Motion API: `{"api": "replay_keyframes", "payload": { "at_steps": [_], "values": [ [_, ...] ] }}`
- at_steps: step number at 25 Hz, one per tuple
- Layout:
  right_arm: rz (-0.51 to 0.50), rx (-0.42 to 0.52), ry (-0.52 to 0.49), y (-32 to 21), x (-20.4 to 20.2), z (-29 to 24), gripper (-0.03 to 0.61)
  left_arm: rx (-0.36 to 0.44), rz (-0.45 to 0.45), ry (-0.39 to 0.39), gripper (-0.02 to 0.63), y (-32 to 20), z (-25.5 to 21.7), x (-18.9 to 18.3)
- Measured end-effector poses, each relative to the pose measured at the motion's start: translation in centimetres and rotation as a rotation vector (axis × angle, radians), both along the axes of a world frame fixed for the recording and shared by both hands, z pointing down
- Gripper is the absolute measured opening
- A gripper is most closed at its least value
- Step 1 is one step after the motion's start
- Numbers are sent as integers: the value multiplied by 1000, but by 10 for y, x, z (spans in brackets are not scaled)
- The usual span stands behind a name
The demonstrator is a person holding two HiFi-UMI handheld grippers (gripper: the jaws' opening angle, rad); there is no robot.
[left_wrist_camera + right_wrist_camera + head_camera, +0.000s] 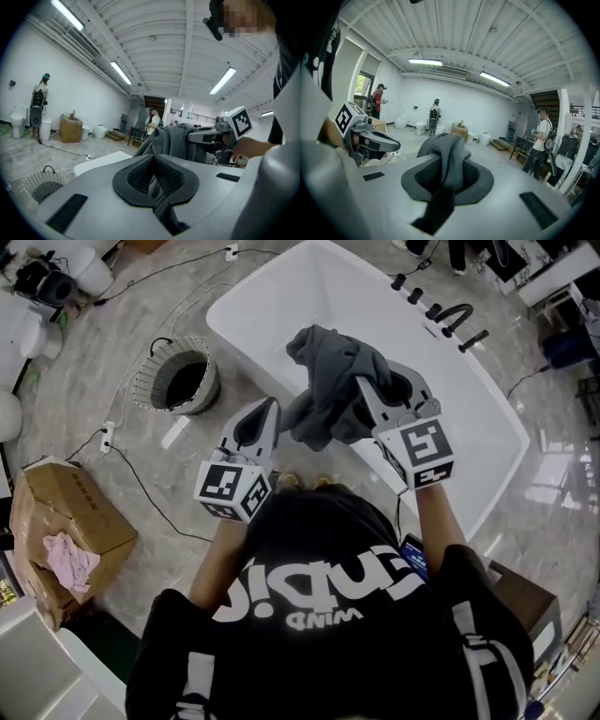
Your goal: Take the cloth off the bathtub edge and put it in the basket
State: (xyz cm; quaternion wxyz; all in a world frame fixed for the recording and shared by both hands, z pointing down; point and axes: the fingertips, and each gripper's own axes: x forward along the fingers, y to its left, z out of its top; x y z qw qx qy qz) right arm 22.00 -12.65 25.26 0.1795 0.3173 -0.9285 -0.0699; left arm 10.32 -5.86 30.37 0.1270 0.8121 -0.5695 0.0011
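A dark grey cloth (328, 381) hangs bunched in the air over the near side of the white bathtub (246, 304). Both grippers hold it. My left gripper (269, 414) is shut on its lower left fold, and in the left gripper view the cloth (171, 138) is pinched between the pads of that gripper (153, 180). My right gripper (371, 388) is shut on the right part, where the cloth (446, 150) drapes over and between its pads (423, 177). The round wire basket (148, 382) with a dark liner stands on the floor left of the tub.
Black tap fittings (448, 317) sit on the tub's far rim. Cables and a power strip (107, 435) run over the marble floor near the basket. A cardboard box (58, 507) with a pink cloth (71, 559) stands at the left. People stand far off in both gripper views.
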Motion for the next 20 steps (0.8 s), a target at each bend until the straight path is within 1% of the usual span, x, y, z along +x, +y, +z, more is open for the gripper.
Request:
{"api": "replay_keyframes", "payload": {
  "at_steps": [6,12,14,17,20],
  "values": [
    [-123,3,-13,11,-26,1,55,-7,-116,-3,11,23,6,-16],
    [-318,1,-20,23,-74,4,55,-15,-324,2,11,56,13,-47],
    [-373,1,-17,23,-94,2,55,-18,-383,1,11,63,11,-60],
    [-429,4,-14,21,-121,3,55,-19,-451,-2,11,70,12,-84],
    [-500,11,-15,26,-159,5,55,-19,-528,2,11,84,17,-115]
  ]
}}
